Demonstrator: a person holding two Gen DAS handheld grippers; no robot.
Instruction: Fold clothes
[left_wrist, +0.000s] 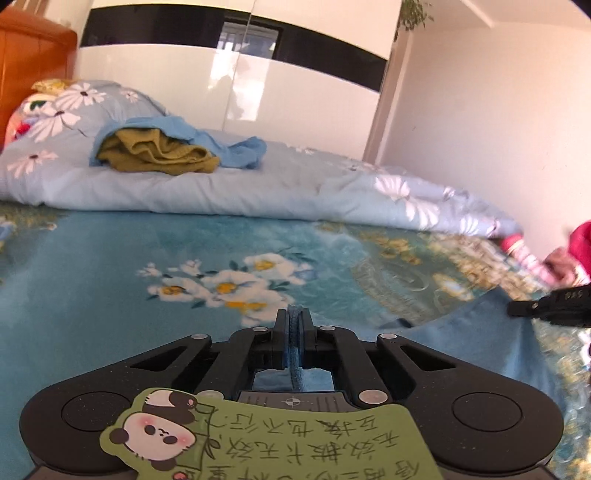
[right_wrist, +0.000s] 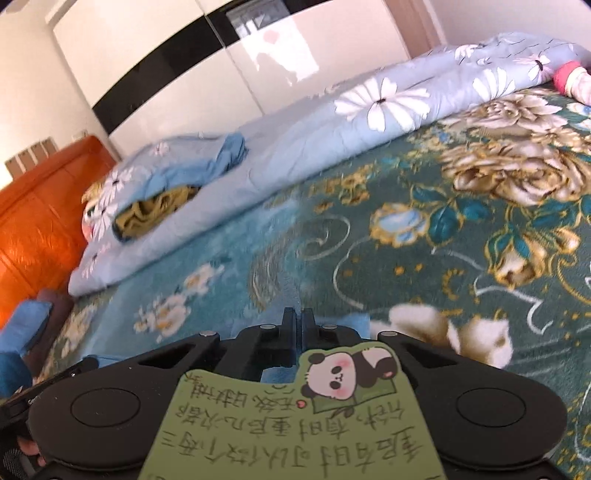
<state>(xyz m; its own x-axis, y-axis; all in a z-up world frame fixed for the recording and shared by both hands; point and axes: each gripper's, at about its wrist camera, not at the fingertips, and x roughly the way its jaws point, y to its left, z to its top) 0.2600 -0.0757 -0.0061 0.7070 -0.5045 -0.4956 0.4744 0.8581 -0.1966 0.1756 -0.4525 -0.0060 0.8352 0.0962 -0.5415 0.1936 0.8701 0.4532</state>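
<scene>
Left tool (left_wrist: 294, 317): jaws closed on a thick hem of the blue garment (left_wrist: 476, 332), which is spread low on the floral bedspread (left_wrist: 110, 280) and runs toward 3 o'clock. Right tool (right_wrist: 296, 318): jaws closed; blue cloth is seen just beneath them, though the pinch itself cannot be confirmed. The right tool is also seen at 3 o'clock in the left view, beside the same cloth. Two edge points are presumably held so that the garment can be lifted evenly and folded. Further clothes (left_wrist: 159, 149) are left heaped on the quilt (left_wrist: 258, 184) at 11 o'clock.
</scene>
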